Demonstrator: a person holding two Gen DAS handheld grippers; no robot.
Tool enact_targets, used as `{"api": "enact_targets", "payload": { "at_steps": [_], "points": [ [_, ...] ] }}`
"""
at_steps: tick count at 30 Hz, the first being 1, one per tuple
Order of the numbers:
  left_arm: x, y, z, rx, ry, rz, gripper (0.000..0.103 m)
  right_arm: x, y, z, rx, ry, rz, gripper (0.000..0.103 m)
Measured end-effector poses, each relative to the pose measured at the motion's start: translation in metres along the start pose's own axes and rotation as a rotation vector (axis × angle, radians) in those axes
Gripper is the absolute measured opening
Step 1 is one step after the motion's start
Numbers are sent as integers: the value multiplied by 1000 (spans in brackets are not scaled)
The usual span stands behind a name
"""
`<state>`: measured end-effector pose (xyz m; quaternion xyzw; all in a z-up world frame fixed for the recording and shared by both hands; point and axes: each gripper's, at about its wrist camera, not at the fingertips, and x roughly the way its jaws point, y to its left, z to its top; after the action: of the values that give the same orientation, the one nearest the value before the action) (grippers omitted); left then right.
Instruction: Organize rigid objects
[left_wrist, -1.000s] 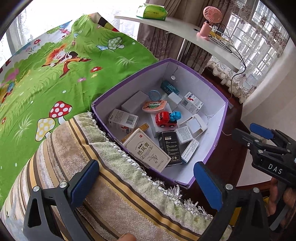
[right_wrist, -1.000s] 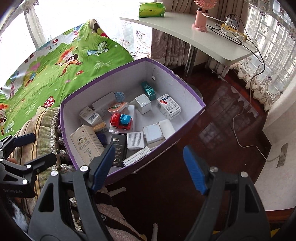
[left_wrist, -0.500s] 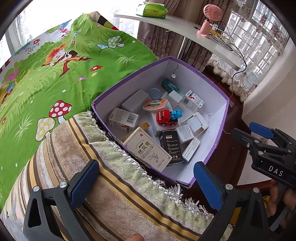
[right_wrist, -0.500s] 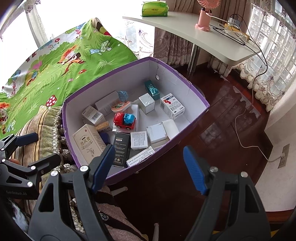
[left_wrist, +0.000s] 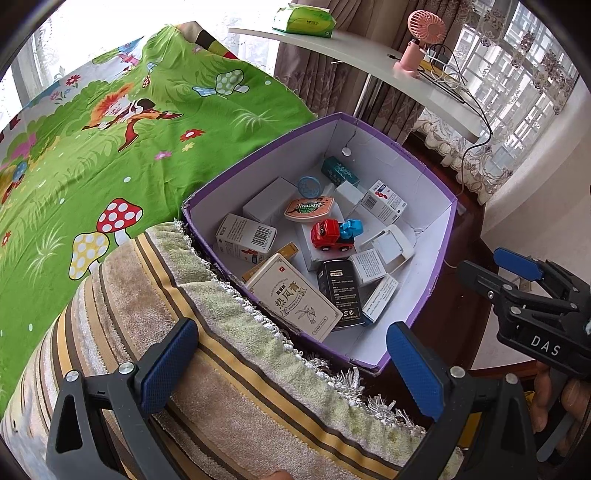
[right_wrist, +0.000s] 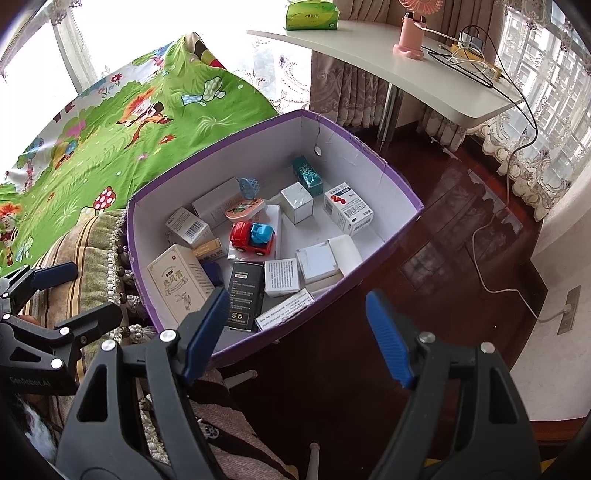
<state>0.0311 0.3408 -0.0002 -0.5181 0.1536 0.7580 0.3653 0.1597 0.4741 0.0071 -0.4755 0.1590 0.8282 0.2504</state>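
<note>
A bedroom corner with dark polished wood floor, lace curtains and a curved white bench carrying a pink desk fan and a green tissue pack. In the left wrist view, a green cartoon bedspread (left_wrist: 110, 147) fills nine to eleven o'clock, a striped fringed blanket (left_wrist: 221, 369) lies at six, and the purple-rimmed cardboard box (left_wrist: 436, 295) sits at centre. Inside it lie a red-and-blue toy truck (left_wrist: 332, 236), a barcoded medicine carton (left_wrist: 245, 236), a beige herbal-plaster box (left_wrist: 293, 295), a black carton (left_wrist: 340, 291) and an orange basketball tin (left_wrist: 308, 208), all loosely tumbled. The left gripper (left_wrist: 291, 365) hovers over the blanket edge with jaws wide apart and nothing between them; the right gripper (left_wrist: 524, 291) shows at three o'clock. In the right wrist view, the box's near wall (right_wrist: 280, 332) lies at the centre, the truck (right_wrist: 253, 238) perches on a flat white box, and a red-marked white carton (right_wrist: 347, 208) and a teal carton (right_wrist: 307, 175) stand toward twelve. The right gripper (right_wrist: 295, 332) has jaws apart, empty, above the near rim. Every rigid item in view already lies in the box, jumbled, so this could fit gathering nearly done or sorting yet to come. Risks, as I judge: the truck may roll off its perch if nudged, light cartons may crush under a hard squeeze, and the box, part over the blanket fringe, could tip if pressed at its rim.
</note>
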Motion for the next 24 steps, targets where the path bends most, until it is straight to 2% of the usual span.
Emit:
{"api": "enact_targets", "payload": {
  "at_steps": [24],
  "points": [
    [2, 1, 0, 1, 2, -1, 103, 4, -1, -1, 6, 13, 8, 79]
  ]
}}
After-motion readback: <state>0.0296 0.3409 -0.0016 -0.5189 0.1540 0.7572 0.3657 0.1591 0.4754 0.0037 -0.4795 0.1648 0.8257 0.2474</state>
